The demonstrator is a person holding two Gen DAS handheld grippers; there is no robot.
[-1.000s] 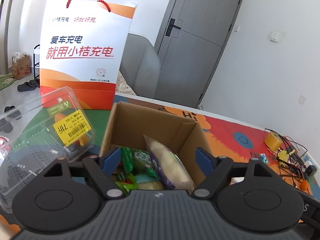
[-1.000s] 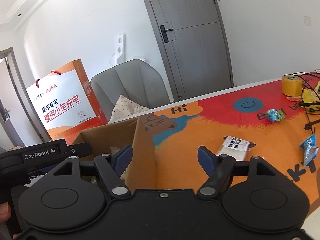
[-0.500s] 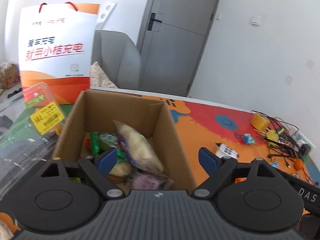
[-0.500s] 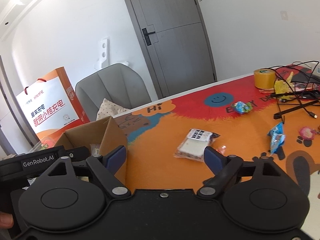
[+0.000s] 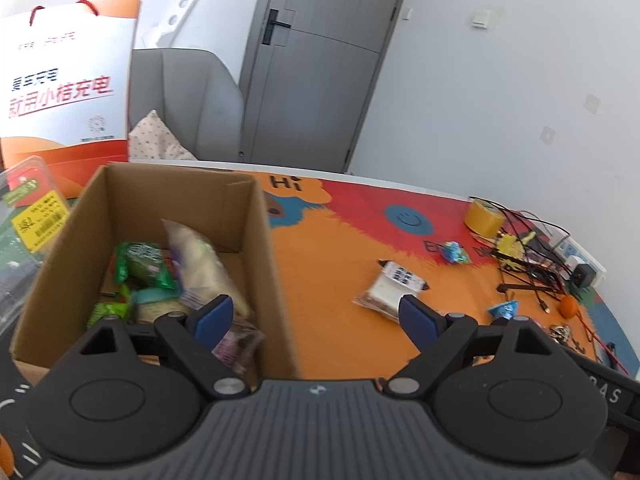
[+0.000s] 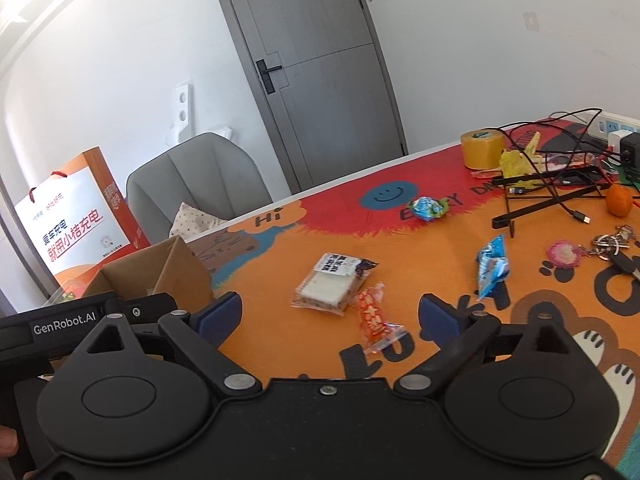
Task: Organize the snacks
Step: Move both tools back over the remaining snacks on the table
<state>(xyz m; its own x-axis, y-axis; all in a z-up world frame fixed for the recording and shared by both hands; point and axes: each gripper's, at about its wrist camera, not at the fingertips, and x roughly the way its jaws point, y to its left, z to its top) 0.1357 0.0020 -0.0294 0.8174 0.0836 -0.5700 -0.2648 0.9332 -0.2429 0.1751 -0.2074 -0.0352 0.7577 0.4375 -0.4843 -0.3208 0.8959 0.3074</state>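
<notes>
A cardboard box [image 5: 264, 248] stands at the left of the table and holds several snack packets, among them a pale bag [image 5: 200, 264] and green packets [image 5: 140, 268]; the box also shows in the right wrist view [image 6: 176, 268]. My left gripper [image 5: 316, 314] is open and empty above the box's right wall. On the orange mat lie a white cake packet [image 6: 332, 284], a red candy packet [image 6: 374, 322], a blue packet [image 6: 491, 268] and a blue-green candy [image 6: 428, 208]. My right gripper [image 6: 328, 316] is open and empty, above the mat just short of the cake and red packets.
A white-and-orange paper bag [image 5: 64, 92] and a clear plastic container [image 5: 28, 216] stand left of the box. A yellow tape roll [image 6: 480, 148], cables, a black stand [image 6: 560, 196], an orange [image 6: 619, 200] and keys [image 6: 612, 242] crowd the right. A grey chair [image 6: 200, 184] stands behind the table.
Both grippers have swung to the right. The left view moved from the box's inside toward the mat; the right view now takes in the loose packets closer up. Both stayed open.
</notes>
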